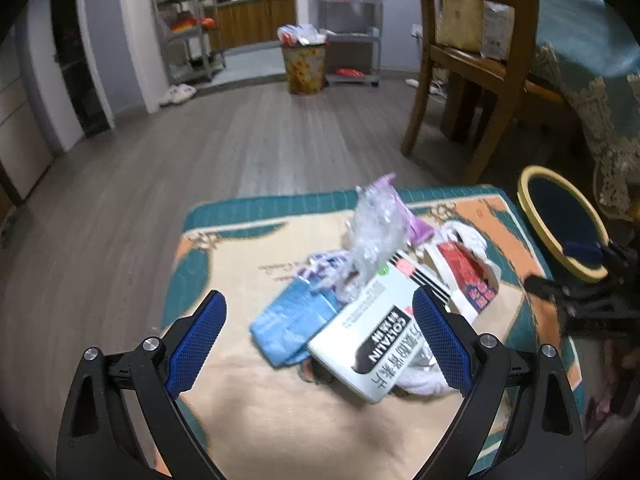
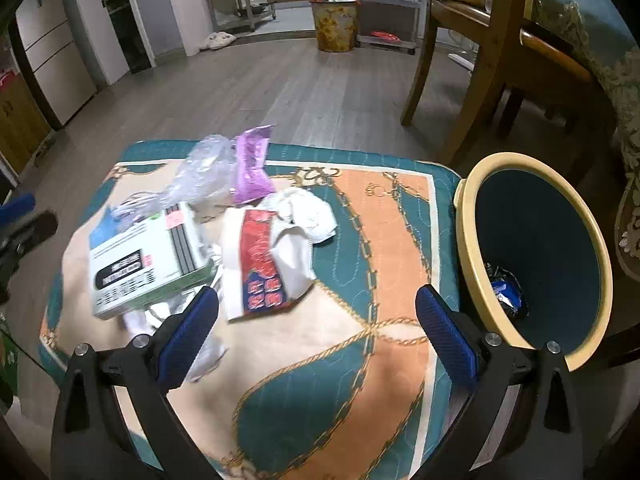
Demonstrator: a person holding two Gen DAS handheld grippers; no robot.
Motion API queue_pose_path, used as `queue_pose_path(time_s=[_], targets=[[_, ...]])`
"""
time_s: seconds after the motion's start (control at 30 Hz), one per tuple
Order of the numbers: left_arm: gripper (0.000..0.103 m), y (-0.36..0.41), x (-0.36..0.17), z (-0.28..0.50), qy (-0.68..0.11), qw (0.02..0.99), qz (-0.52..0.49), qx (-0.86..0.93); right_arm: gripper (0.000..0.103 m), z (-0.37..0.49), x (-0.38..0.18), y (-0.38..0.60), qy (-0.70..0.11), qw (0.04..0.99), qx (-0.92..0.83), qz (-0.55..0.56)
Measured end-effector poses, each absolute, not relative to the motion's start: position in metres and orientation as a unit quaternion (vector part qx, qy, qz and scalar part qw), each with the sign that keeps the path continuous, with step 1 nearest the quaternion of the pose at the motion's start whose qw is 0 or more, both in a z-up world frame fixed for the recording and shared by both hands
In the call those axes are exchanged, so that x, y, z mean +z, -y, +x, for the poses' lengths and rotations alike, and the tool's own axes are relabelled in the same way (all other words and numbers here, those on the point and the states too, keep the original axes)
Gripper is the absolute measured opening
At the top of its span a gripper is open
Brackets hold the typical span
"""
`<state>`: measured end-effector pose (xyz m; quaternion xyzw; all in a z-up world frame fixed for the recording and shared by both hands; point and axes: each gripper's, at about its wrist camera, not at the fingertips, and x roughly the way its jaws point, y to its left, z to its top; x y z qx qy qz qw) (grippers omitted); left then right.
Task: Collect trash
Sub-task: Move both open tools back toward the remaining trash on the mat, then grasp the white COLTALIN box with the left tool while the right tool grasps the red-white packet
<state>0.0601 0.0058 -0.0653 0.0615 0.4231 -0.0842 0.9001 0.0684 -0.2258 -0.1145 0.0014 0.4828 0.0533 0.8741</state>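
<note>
Right now both tools hang over a heap of rubbish on a patterned mat (image 2: 360, 216) on the floor. The left tool (image 1: 320, 340) has its blue pads spread wide apart and empty; the right tool (image 2: 316, 332) is likewise apart and holds nothing.

Judging the risks: the white carton (image 1: 372, 340) lies tilted across other pieces, so a pinch on its edge could let it pivot and slide off, dragging the light blue packet (image 1: 288, 328) with it. The crinkled clear plastic wrap (image 2: 204, 168) looks slippery and springy; a shallow pinch might catch only a fold and lose it on the way over. The yellow-rimmed wastebasket (image 2: 472, 240) leans on its side just beside the mat's right edge, so a careless drop could hit the rim and bounce out, or nudge the basket away.

As for the trash itself, it sits bunched on the far left part of the mat: the carton with black lettering, a red-and-white paper bag (image 2: 260, 260) touching it, crumpled white tissue (image 2: 308, 216) behind, and a purple wrapper (image 2: 252, 168) beside the clear plastic. One dark crumpled wrapper (image 2: 506, 292) already lies inside the basket.
</note>
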Motion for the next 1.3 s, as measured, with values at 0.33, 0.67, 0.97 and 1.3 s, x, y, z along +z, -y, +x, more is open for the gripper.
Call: queue_pose_path(time_s=[0.33, 0.67, 0.97, 1.3], targets=[[0.094, 0.020, -0.109, 0.072, -0.463, 0.869, 0.116, -0.130, 0.062, 0.094, -0.134, 0.221, -0.504, 0.857, 0.108, 0.012], [0.095, 0.041, -0.135, 0.077, -0.489, 0.843, 0.173, -0.143, 0.026, 0.110, -0.161, 0.208, -0.525, 0.841, 0.131, -0.009], [0.093, 0.044, -0.138, 0.074, -0.512, 0.825, 0.175, -0.164, 0.018, 0.103, -0.154, 0.209, -0.521, 0.843, 0.138, -0.010], [0.029, 0.047, -0.121, 0.062, -0.515, 0.814, 0.183, -0.198, 0.018, 0.083, -0.131, 0.208, -0.502, 0.854, 0.132, -0.030]])
